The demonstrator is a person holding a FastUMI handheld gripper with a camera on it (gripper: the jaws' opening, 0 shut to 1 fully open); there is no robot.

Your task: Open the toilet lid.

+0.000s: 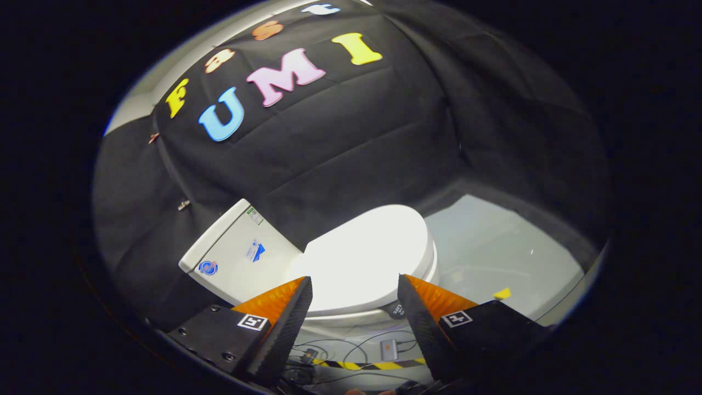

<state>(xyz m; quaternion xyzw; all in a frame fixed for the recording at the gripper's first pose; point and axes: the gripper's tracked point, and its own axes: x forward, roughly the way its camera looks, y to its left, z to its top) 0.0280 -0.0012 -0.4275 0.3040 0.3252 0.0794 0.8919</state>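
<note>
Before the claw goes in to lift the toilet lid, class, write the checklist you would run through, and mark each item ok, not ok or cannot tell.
1. Lid down on the bowl, ready to lift: ok.
2. Claw open, fingers spread apart: ok.
3. Nothing held between the fingers: ok.
4. Lid lies just ahead of the fingers, roughly centred between them: ok.
5. Fingers touching the lid's edge: not ok, they sit short of it.
6. Room for the lid to swing back towards the tank: ok; nothing stands between them.
</note>
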